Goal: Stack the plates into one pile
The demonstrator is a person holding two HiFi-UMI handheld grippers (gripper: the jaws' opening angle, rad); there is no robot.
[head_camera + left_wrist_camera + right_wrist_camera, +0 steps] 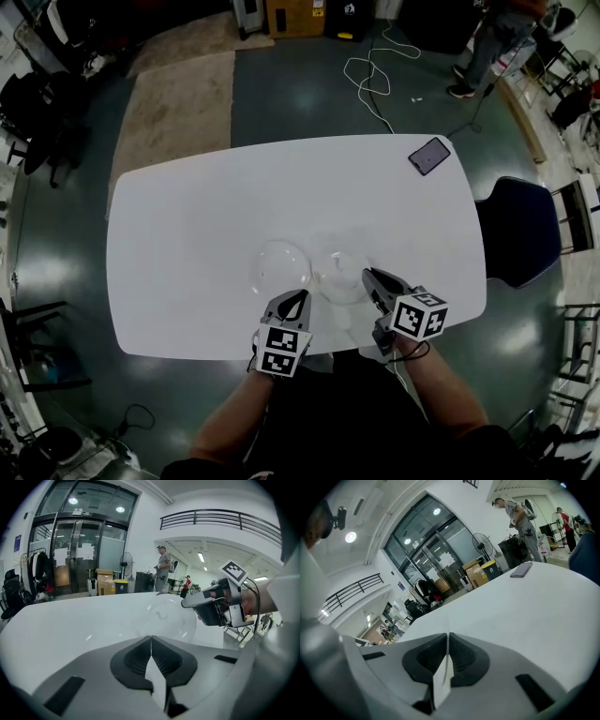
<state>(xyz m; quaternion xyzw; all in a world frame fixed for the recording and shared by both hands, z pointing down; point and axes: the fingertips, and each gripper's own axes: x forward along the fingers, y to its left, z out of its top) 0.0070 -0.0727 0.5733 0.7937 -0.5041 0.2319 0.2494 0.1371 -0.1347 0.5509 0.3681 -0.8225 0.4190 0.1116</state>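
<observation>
Two clear plates lie side by side on the white table [187, 234], the left plate [279, 262] and the right plate [337, 279]. My left gripper [302, 294] is at the near rim between them, jaws together. In the left gripper view its jaws [151, 638] meet at the near rim of a clear plate [164, 616], and a thin rim seems pinched. My right gripper [367, 274] sits at the right plate's right rim, and its tip [185, 604] touches that plate's far edge. In the right gripper view the jaws [447, 634] are shut with a thin clear edge rising between them.
A dark phone [429, 155] lies at the table's far right corner. A dark blue chair [516, 230] stands off the right edge. A white cable [370, 75] and a rug [183, 112] are on the floor beyond, and a person [487, 47] stands at the back right.
</observation>
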